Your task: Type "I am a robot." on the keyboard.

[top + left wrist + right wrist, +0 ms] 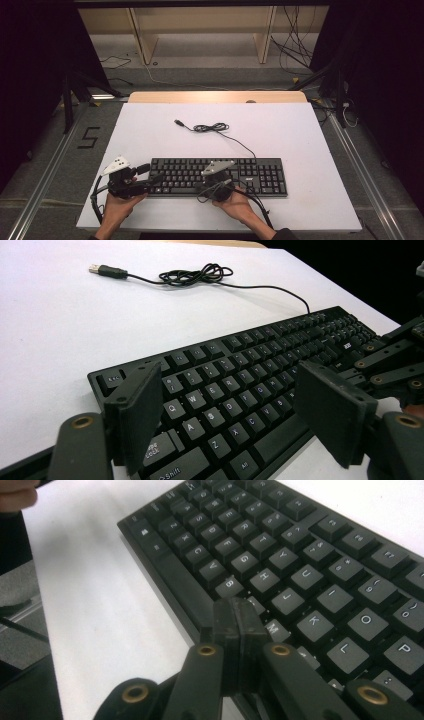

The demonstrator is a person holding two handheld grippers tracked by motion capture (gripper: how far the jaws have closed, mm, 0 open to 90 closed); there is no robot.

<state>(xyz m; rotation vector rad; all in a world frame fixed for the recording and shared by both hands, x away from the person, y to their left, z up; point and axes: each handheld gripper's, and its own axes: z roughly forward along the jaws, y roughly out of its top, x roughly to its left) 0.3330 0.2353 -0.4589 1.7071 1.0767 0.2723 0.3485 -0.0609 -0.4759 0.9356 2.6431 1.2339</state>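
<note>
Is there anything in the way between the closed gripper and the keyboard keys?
No, nothing visible blocks it. The right gripper, jaws pressed together, sits directly over the keyboard near the N and M keys. The keyboard's cable lies coiled behind the keyboard, away from both grippers.

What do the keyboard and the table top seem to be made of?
Keyboard: probably matte black plastic; moulded keys with white printed letters and dull, soft reflections. Table top: smooth matte white board, perhaps laminate; even, no grain, with a pale wood-like strip at its far edge.
</note>
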